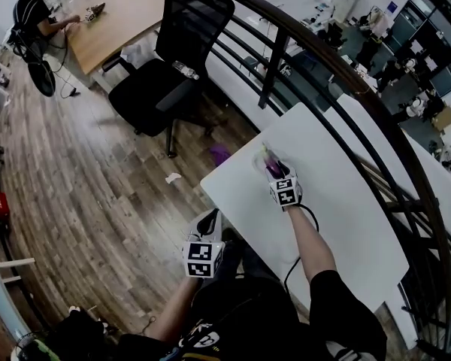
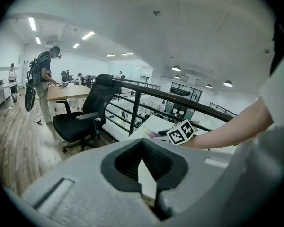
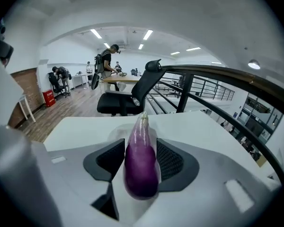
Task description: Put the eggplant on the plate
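Right gripper (image 1: 276, 171) is clamped on the eggplant (image 3: 142, 164), stem forward, holding it over the plate (image 3: 116, 132) on the worktop (image 1: 346, 201), apparently for release. Left gripper (image 1: 210, 222) idles off the worktop, jaws together and empty.

The eggplant (image 3: 142, 164) is 1 long, glossy purple fruit, paling to a greenish stem tip that points away. It sits lengthwise, clamped between the jaws of the right gripper (image 3: 141, 159), low over the white table's near-left corner. The plate (image 3: 114, 135) seems to be the faint round shape beneath its tip.
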Motion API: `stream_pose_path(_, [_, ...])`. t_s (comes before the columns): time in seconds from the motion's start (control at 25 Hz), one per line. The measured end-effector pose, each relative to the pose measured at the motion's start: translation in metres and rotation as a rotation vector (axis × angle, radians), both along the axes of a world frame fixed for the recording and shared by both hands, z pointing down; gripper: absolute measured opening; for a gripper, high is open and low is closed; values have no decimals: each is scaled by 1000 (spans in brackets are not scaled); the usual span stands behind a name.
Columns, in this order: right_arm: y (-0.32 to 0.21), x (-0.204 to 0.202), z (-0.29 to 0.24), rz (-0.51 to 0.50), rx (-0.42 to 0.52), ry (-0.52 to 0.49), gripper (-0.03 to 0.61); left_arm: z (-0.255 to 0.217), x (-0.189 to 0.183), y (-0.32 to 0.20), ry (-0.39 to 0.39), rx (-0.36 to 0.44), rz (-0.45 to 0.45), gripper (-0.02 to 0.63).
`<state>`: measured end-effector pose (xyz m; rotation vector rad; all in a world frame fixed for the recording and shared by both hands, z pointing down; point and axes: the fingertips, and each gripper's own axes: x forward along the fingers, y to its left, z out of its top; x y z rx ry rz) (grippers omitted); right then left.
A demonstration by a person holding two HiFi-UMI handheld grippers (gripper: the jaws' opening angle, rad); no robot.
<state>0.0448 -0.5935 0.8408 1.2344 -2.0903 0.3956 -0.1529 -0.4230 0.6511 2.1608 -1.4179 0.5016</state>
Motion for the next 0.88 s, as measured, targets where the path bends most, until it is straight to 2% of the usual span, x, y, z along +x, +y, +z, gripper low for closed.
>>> stream_pose_path(0.16, [8,1,-24,12,47,-50,231,-1,7,1,6,13,16,6])
stream_pose_path(0.36, [63,10,-81,53,109,-164,218,-2,25,11,34,26,29,6])
stream_pose_path(0.6, [153,31,-157,125,176,-256,58,-25,55,35,18,100,38,6])
stream_pose_path(0.76, [215,49,-201,134,234,-306,3,-38,94,62,16,137,49,6])
stream_pose_path(0.88, [259,69,-221,146,249,-344,3,-47,131,90,13,161,68,5])
